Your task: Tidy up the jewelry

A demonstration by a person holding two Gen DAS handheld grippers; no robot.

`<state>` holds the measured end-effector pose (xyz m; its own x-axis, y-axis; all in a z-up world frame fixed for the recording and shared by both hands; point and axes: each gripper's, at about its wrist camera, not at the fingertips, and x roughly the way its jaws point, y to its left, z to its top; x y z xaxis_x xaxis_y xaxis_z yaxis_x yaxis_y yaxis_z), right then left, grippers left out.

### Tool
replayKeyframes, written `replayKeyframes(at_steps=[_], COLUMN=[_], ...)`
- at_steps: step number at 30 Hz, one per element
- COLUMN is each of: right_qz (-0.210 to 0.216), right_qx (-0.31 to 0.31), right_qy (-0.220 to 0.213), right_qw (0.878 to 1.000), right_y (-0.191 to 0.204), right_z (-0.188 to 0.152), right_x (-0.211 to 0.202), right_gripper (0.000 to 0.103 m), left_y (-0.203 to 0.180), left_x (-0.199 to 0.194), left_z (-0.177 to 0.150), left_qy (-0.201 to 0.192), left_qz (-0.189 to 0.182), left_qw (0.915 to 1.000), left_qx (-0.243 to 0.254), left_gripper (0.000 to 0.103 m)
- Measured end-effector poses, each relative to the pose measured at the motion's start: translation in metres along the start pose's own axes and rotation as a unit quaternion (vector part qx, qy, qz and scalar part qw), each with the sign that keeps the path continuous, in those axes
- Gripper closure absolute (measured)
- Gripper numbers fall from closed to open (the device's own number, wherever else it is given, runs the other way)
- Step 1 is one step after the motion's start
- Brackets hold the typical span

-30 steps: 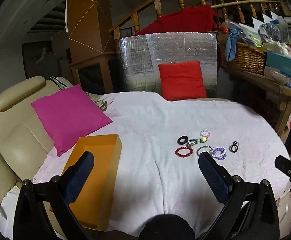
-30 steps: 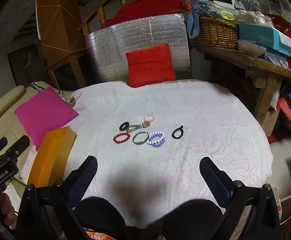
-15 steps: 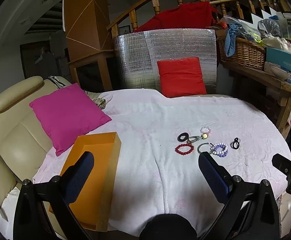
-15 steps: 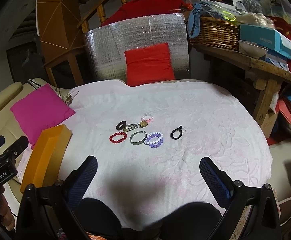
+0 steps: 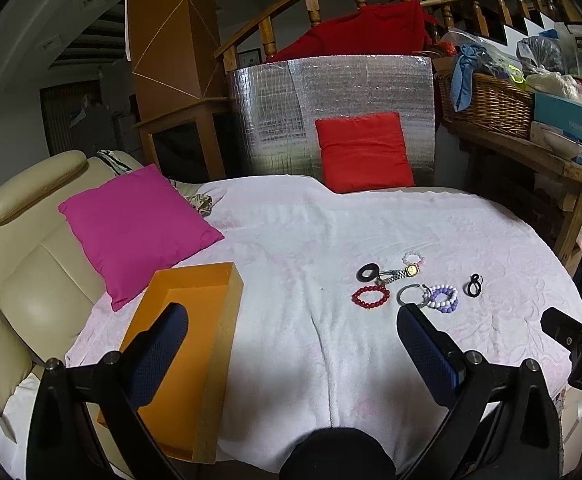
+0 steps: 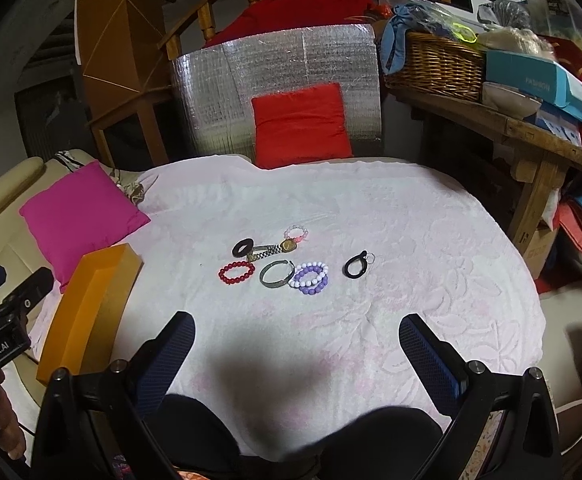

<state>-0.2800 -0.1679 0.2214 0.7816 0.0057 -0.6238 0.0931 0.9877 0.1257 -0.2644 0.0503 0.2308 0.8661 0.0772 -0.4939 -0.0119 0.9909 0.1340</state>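
Observation:
Several jewelry pieces lie in a cluster on the white blanket [image 6: 411,240]: a red bead bracelet [image 6: 236,273], a silver bangle [image 6: 277,274], a purple-white bead bracelet [image 6: 309,277], a watch [image 6: 271,249], a black ring [image 6: 243,248], a pink bead bracelet [image 6: 296,234] and a black clip [image 6: 356,267]. An open orange box [image 5: 195,344] sits at the blanket's left edge. My left gripper [image 5: 291,344] is open and empty, near the box. My right gripper [image 6: 297,354] is open and empty, short of the cluster.
A magenta pillow [image 5: 135,228] lies on the cream sofa [image 5: 23,264] left of the box. A red cushion [image 6: 301,124] leans on a silver foil panel [image 6: 275,68] at the back. A wooden bench [image 6: 531,136] with a wicker basket [image 6: 435,64] stands right.
Both cameras have shifted slightly; the jewelry cluster sits a little higher and nearer in view. Nothing on the blanket has moved and both grippers stay open.

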Motion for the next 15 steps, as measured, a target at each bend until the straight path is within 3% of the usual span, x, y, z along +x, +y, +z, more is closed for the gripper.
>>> replayKeyframes(at_steps=[15], right_qz=[0.008], right_qx=[-0.005], right_qy=[-0.002], right_qw=[1.000], right_y=[0.003], right_z=[0.005], right_x=[0.013], right_gripper=[0.000], left_y=[-0.005], left_x=[0.014], left_z=[-0.001], left_qy=[0.012], left_qz=[0.000], left_qw=[0.9999], left_qx=[0.005], left_gripper=[0.000])
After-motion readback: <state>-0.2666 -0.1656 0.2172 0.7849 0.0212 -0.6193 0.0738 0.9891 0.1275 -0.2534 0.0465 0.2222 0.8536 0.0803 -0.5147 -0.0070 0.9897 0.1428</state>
